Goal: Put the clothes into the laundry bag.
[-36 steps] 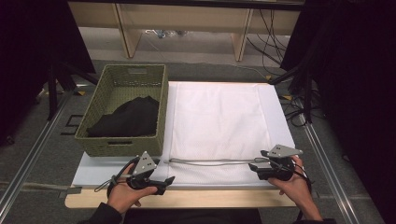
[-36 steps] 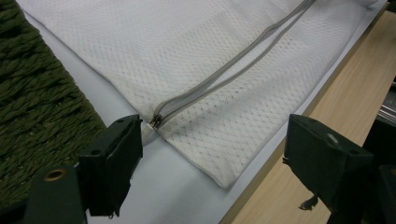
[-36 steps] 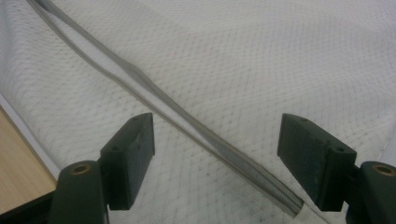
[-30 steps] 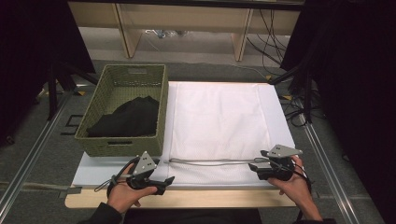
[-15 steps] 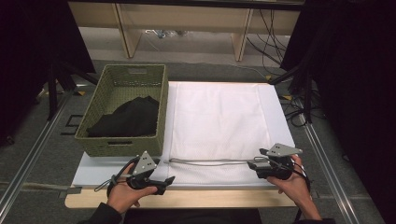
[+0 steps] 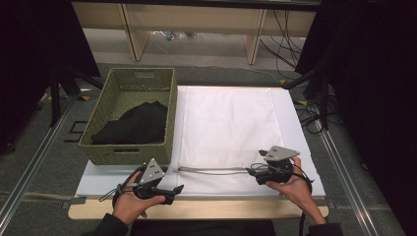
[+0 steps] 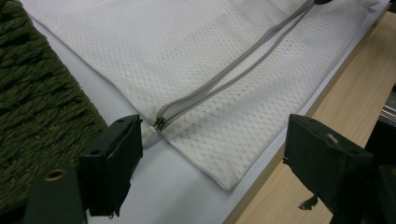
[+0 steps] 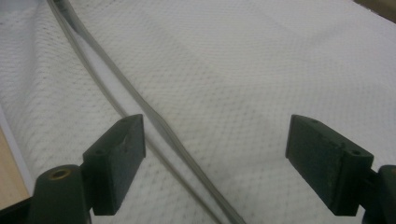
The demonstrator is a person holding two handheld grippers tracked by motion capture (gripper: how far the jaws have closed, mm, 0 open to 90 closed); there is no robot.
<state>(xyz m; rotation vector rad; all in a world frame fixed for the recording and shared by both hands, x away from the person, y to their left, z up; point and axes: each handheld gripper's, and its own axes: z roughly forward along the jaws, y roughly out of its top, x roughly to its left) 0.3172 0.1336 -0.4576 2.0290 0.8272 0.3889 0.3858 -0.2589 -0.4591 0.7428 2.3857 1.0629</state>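
We are holding the right gripper (image 6: 252, 172) over the mesh bag (image 6: 228, 128), its jaws having just been opening, nothing between them; the zipper (image 8: 140, 107) is running past its one jaw. The left gripper (image 6: 178, 189) is waiting open by the zipper pull (image 7: 159, 124) at the bag's near left corner. We judge we should be pinning the corner while drawing the pull. Left, the basket (image 6: 101, 152) with dark clothes (image 6: 135, 123) is crowding the bag's edge on the table (image 6: 196, 209).

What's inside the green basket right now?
The woven basket holds a crumpled black cloth that covers most of the floor. Anything beneath the cloth is hidden, and the near wall blocks the front strip of the inside.
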